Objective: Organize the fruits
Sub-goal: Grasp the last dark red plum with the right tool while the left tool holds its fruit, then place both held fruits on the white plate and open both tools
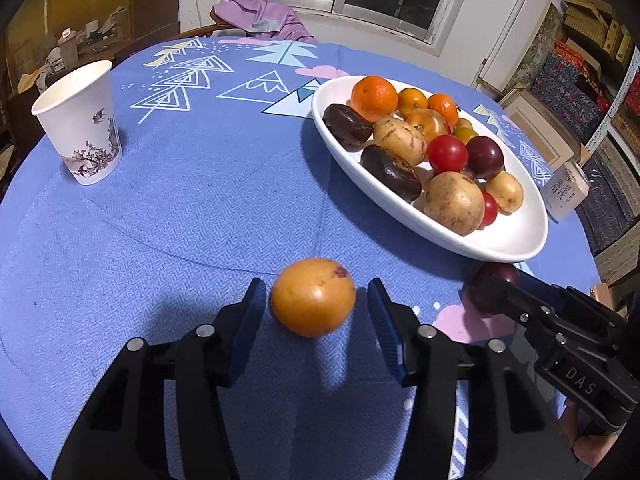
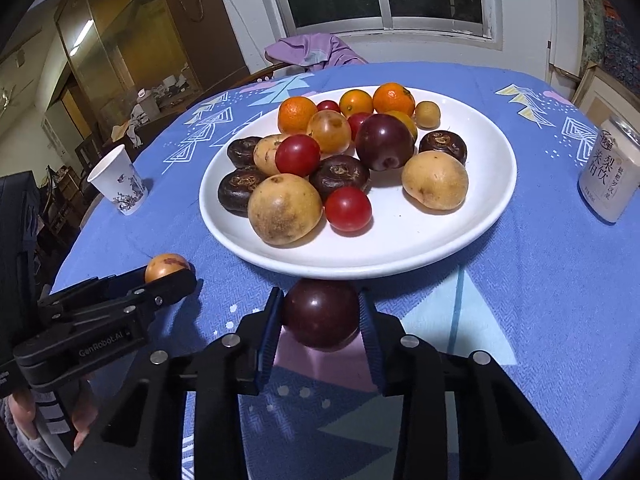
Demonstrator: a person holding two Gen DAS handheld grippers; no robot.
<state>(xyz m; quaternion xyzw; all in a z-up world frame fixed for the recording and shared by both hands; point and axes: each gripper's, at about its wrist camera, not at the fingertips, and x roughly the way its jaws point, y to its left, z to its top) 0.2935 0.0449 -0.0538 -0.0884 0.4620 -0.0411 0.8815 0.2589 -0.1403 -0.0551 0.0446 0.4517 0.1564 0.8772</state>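
Observation:
A yellow-orange fruit [image 1: 313, 297] lies on the blue tablecloth between the fingers of my left gripper [image 1: 316, 286]. A narrow gap shows on each side of it, so the gripper is open. My right gripper [image 2: 319, 294] is shut on a dark red plum [image 2: 321, 314], both pads touching its sides, just in front of the plate's near rim. The white plate [image 2: 224, 216] holds several fruits: oranges, red and dark plums, tan and dark brown ones. From the left wrist view the right gripper [image 1: 492, 292] and its plum [image 1: 500, 274] sit to the right, below the plate [image 1: 440, 236].
A paper cup [image 1: 80, 120] with a floral print stands at the table's left. A white drink bottle [image 2: 608, 168] stands to the right of the plate. A purple cloth [image 1: 260, 18] hangs over a chair beyond the far edge. A person's hand [image 2: 24, 412] holds the left gripper.

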